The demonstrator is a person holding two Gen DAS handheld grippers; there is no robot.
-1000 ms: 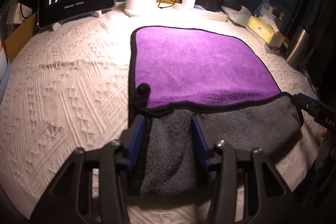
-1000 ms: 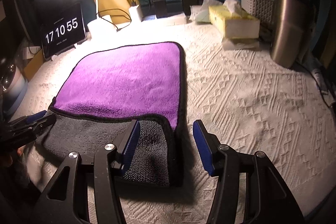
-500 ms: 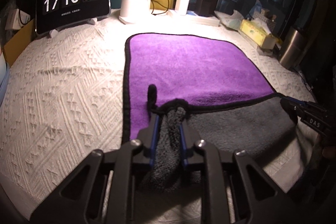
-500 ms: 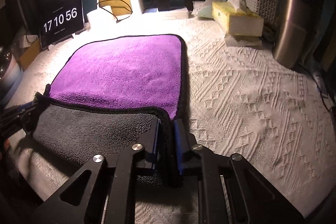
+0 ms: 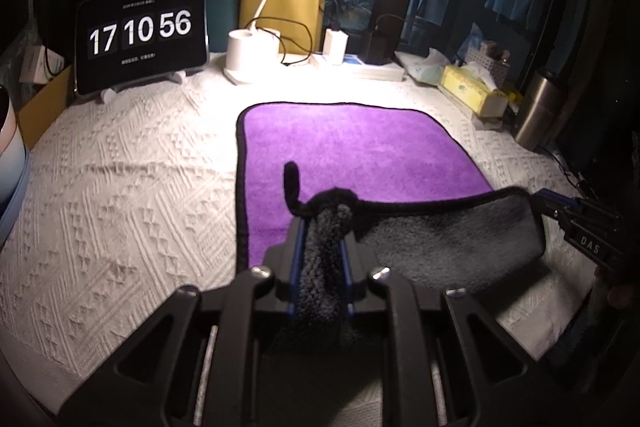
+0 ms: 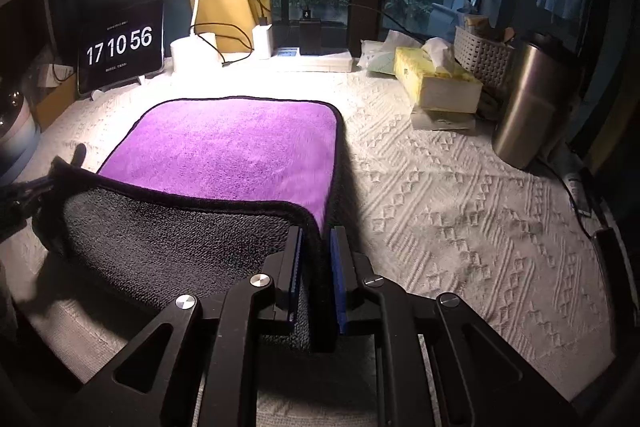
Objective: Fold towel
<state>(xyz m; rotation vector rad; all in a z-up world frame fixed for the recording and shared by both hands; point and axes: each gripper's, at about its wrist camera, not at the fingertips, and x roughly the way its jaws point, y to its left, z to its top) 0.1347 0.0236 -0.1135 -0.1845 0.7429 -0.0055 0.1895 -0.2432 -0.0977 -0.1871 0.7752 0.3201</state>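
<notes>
A purple towel point(image 5: 352, 147) with a grey underside and black trim lies on a white textured cloth; it also shows in the right wrist view point(image 6: 232, 151). Its near edge is lifted off the cloth and shows the grey side. My left gripper point(image 5: 322, 231) is shut on the towel's near left corner, with the grey fabric bunched between the pads. My right gripper point(image 6: 316, 247) is shut on the near right corner. Each gripper shows at the edge of the other view: the right one point(image 5: 576, 219) and the left one point(image 6: 24, 191).
A tablet clock point(image 5: 142, 33), a lit desk lamp point(image 5: 248, 59) and chargers stand at the back. A yellow tissue box point(image 6: 436, 83), a basket point(image 6: 484, 55) and a steel tumbler point(image 6: 528, 103) stand at the right. A pale container point(image 5: 10, 155) is at the left edge.
Both grippers went from open around the near corners to shut on them. They then rose, lifting the towel's near edge off the cloth.
</notes>
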